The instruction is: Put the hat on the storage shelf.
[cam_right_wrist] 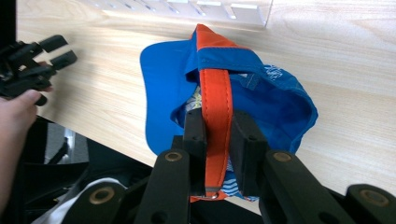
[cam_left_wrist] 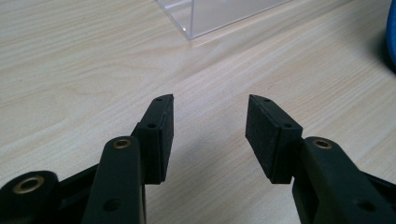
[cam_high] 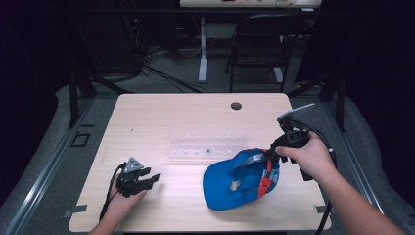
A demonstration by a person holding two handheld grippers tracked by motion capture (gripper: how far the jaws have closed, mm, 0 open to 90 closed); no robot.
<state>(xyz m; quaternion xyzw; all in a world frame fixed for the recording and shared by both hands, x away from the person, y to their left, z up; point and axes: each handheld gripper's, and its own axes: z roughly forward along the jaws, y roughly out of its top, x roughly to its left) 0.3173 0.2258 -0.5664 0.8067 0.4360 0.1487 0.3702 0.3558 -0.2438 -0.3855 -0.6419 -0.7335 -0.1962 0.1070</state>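
here right tool (cam_right_wrist: 218,140) seemingly clamps orange strap (cam_right_wrist: 215,98).

Both grippers, left (cam_high: 155,177) and right (cam_right_wrist: 218,140), are black with brass-ringed pivots. Small screw holes dot their flat pads (cam_left_wrist: 262,135). A grey three-cornered plate (cam_high: 132,165) tops the left; black cables trail from each.

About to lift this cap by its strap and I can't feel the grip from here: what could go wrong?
1. The right claw is shut on the orange strap alone, so the blue cap may swing or slip out when raised.
2. The clear plastic tray lies just behind the cap; a swinging brim could knock it.
3. The left claw is open on bare table, apart from the cap, so nothing steadies the cap.
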